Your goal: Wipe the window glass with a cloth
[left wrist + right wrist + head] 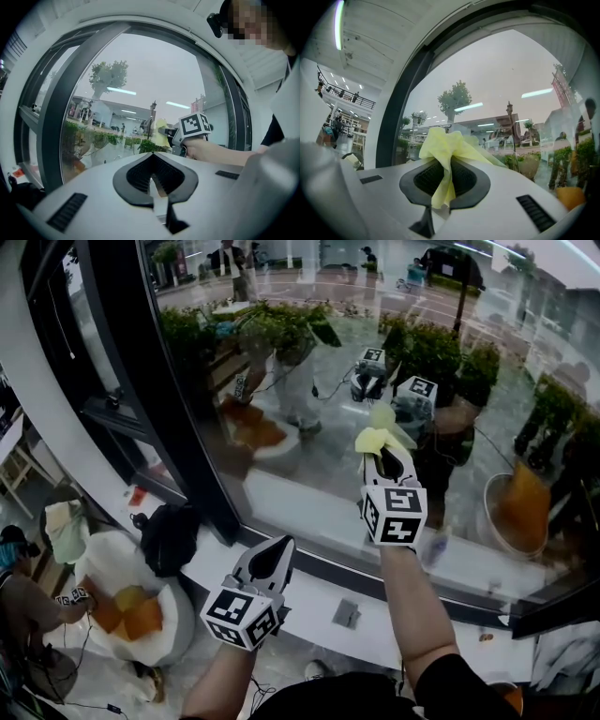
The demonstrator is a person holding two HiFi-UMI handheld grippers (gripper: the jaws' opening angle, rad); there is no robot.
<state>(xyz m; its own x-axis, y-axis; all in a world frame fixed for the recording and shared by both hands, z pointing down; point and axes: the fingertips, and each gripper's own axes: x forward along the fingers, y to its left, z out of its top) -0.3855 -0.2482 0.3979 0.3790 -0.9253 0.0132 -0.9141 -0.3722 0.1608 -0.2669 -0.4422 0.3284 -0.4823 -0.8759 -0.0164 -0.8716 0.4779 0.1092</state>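
A large window pane (337, 371) in a black frame fills the head view. My right gripper (385, 457) is shut on a pale yellow cloth (379, 439), which is held up at the glass. In the right gripper view the cloth (444, 150) bunches out from between the jaws toward the window glass (497, 84). My left gripper (272, 561) hangs lower, over the sill, shut with nothing in it. From the left gripper view the closed jaws (154, 177) point at the glass (140, 93), with the right gripper (174, 136) and the cloth (161, 129) beyond them.
A white sill (309, 592) runs under the window, and a thick black mullion (159, 381) stands left of the pane. Below at the left are a black bag (171, 535), a white seat with orange cushions (131, 610) and another person (23, 601).
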